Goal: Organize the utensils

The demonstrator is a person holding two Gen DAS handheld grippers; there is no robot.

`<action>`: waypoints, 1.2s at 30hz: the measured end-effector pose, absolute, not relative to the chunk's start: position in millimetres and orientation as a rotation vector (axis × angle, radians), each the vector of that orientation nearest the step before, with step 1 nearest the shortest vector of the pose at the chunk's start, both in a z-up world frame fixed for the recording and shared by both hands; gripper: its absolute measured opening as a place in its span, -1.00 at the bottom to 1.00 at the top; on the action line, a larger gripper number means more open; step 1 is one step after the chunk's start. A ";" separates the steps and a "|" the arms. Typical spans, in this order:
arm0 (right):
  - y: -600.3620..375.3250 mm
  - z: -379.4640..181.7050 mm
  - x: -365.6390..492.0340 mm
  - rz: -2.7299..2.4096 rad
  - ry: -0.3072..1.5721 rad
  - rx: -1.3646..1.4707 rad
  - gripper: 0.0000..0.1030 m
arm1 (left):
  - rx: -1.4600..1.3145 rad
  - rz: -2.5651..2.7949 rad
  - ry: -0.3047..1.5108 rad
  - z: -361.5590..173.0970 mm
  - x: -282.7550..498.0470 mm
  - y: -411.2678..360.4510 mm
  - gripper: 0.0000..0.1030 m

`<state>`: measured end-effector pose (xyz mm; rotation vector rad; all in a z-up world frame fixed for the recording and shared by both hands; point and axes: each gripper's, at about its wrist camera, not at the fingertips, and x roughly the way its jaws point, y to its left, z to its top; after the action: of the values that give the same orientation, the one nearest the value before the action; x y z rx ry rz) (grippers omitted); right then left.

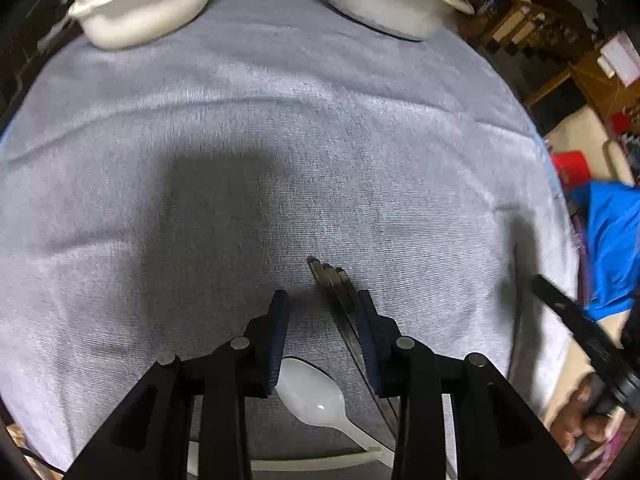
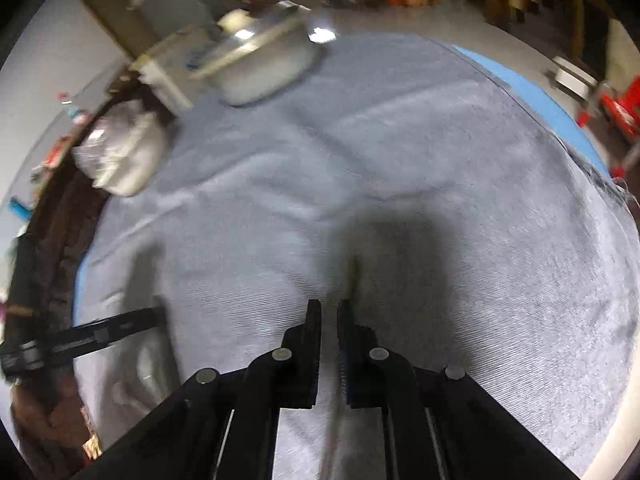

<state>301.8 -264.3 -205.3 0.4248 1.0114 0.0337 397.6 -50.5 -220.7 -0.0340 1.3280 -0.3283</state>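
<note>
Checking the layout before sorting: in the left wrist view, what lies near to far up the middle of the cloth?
White spoon → metal utensil tips → bare grey cloth → two white pots at the far edge.

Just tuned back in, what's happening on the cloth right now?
A person is sorting utensils on a grey cloth with a hand-held gripper in each hand. The left hand-held gripper is open above a white plastic spoon, with a metal fork lying against its right finger. The right hand-held gripper is nearly shut on a thin utensil; blur hides which. Two white pots sit at the far edge.
</note>
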 end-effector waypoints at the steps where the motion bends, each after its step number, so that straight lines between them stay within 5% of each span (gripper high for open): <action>1: -258.2 -200.5 299.6 0.073 1.003 0.402 -0.80 | -0.023 -0.324 1.319 -220.2 396.5 -52.6 -0.33; 6: -233.5 -191.2 288.4 0.216 0.986 0.334 -0.78 | 0.050 -0.294 1.275 -221.6 400.5 -53.4 -0.32; 15: -168.2 -215.0 261.4 0.425 1.013 0.165 0.14 | 0.049 -0.278 1.245 -223.0 396.8 -15.0 -0.27; 25: -130.8 -230.5 254.3 0.245 0.948 -0.168 -0.02 | -0.084 -0.260 1.241 -218.3 388.1 30.9 -0.28; 31: -184.8 -226.1 269.8 0.122 0.968 0.076 -0.23 | -0.059 -0.248 1.224 -216.6 380.7 39.3 -0.34; 36: -224.0 -209.6 261.9 0.089 0.901 0.219 -0.23 | 0.033 -0.253 1.181 -220.1 383.1 8.9 -0.79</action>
<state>261.9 -224.0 -209.6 0.2190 0.9006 0.0886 383.1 8.9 -220.1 0.0329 1.1815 -0.2530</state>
